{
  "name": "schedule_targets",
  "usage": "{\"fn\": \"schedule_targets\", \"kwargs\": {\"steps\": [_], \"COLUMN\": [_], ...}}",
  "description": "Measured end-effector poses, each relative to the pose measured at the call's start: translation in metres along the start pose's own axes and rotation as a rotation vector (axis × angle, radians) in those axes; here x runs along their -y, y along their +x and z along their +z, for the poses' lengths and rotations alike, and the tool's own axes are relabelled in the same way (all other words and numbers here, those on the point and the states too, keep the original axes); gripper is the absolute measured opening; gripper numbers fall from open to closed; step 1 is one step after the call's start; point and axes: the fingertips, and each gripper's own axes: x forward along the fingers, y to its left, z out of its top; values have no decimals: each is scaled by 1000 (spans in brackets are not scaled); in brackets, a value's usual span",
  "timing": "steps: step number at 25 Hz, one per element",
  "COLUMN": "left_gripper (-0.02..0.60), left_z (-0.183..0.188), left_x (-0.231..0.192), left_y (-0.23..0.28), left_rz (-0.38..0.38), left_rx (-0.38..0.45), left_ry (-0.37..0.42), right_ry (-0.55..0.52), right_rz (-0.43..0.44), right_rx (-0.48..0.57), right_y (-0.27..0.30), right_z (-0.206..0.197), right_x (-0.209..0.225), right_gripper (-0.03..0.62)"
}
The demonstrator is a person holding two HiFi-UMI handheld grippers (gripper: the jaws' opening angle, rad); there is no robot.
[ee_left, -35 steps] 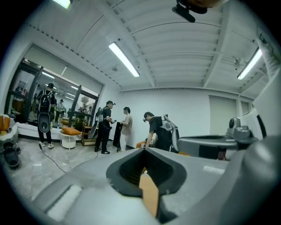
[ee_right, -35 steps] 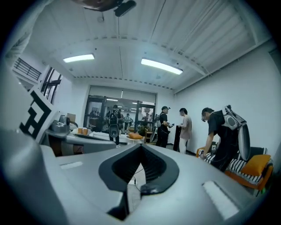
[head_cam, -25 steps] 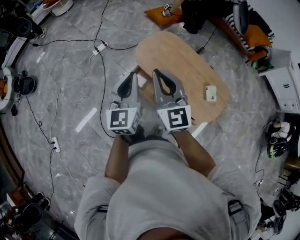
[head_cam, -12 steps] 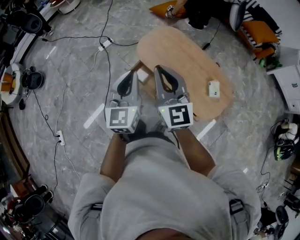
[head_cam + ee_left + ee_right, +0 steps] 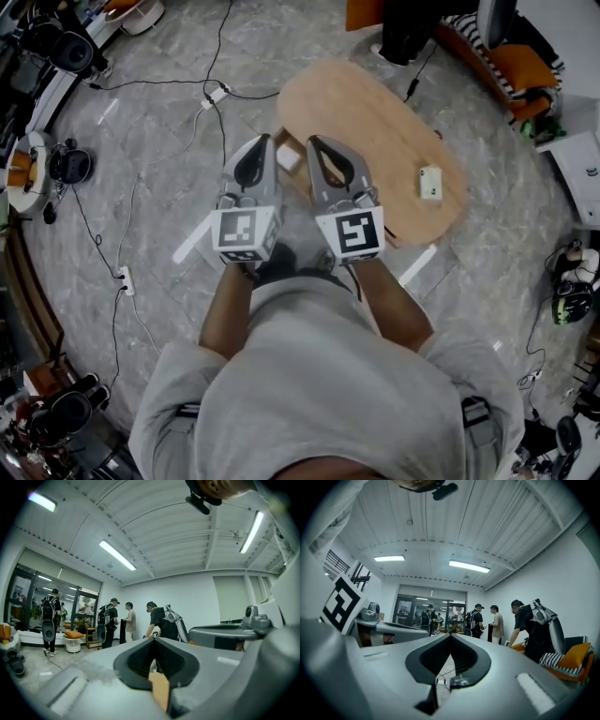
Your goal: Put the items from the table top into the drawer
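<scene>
We hold the left gripper [image 5: 262,142] and right gripper [image 5: 313,144] closed and empty; the white item [image 5: 430,182] lies ahead-right of the right gripper near the table [image 5: 361,117] edge, so reaching it with unopened jaws could push it off.

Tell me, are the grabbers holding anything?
Nothing is held. The left gripper and right gripper are both shut and empty; the small white item lies on the table.

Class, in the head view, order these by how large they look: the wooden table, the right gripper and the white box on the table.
1. Table, largest.
2. Right gripper; it is nearer the camera, which makes it look bigger than it is.
3. White box, clearly smallest.
</scene>
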Motion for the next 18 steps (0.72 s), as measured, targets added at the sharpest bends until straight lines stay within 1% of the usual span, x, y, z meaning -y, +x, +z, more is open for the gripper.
{"fn": "schedule_targets", "kwargs": {"steps": [5, 11, 18], "left_gripper": [20, 20, 20], "left_z": [0, 11, 11], "left_x": [-1, -11, -17], "left_y": [3, -1, -1], "left_rz": [-2, 19, 12], "left_rx": [-6, 10, 5], "left_ry": [7, 29, 27], "right_ry": [-7, -26, -24], "right_rz": [23, 42, 43], "right_rx": [-3, -1, -11], "right_y": [5, 12, 21], "right_z": [-1, 4, 3], "right_x": [-1, -9, -13], "right_gripper": [6, 6, 6]}}
